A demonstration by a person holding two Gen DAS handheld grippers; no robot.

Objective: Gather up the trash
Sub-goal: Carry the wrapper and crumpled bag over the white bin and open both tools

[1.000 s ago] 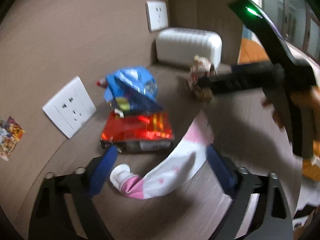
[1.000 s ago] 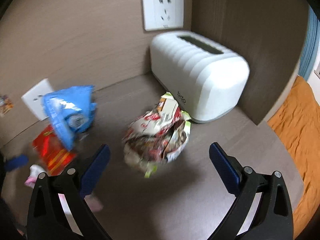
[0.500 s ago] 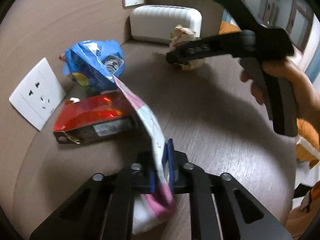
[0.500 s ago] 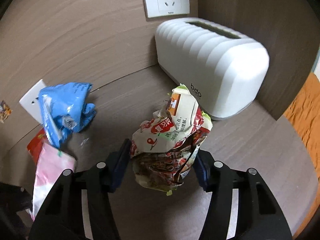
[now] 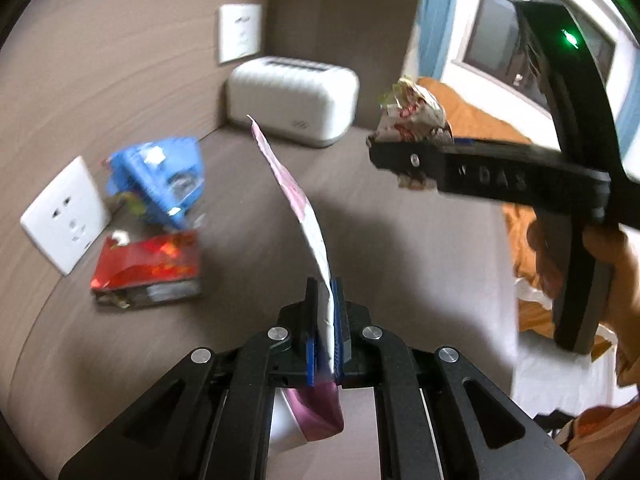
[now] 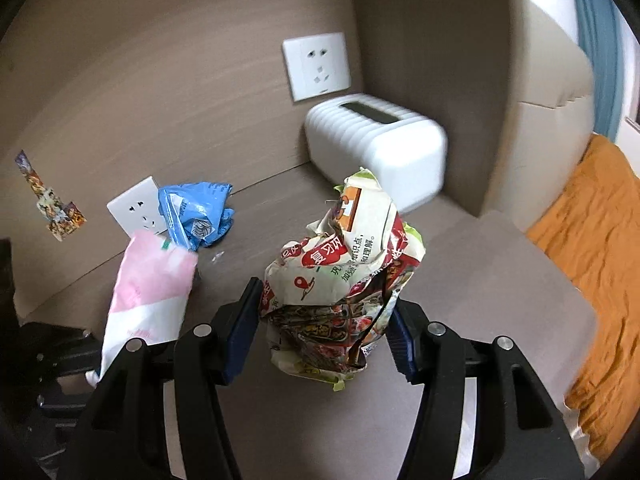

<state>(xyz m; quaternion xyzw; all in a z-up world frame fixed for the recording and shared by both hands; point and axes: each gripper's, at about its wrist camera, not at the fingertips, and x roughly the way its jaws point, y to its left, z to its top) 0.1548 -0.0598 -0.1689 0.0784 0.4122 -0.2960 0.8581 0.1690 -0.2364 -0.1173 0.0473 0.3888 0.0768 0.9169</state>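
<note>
My left gripper (image 5: 326, 320) is shut on a pink and white wrapper (image 5: 304, 208) and holds it up above the brown tabletop (image 5: 380, 240); the wrapper also shows in the right wrist view (image 6: 148, 292). My right gripper (image 6: 320, 320) is shut on a crumpled white and red snack bag (image 6: 340, 272), lifted off the table; that bag shows in the left wrist view (image 5: 412, 114). A blue crumpled bag (image 5: 160, 178) and a red packet (image 5: 148, 270) lie on the table near the wall.
A white toaster (image 5: 294, 100) stands in the back corner. Two white wall sockets (image 5: 64, 216) (image 6: 318, 64) sit on the brown wall. An orange bedcover (image 6: 592, 264) lies beyond the table's right edge.
Both grippers closed on their trash and lifted it: the left took the pink wrapper off the table, the right took the crumpled snack bag. Both have pulled up and back from the table.
</note>
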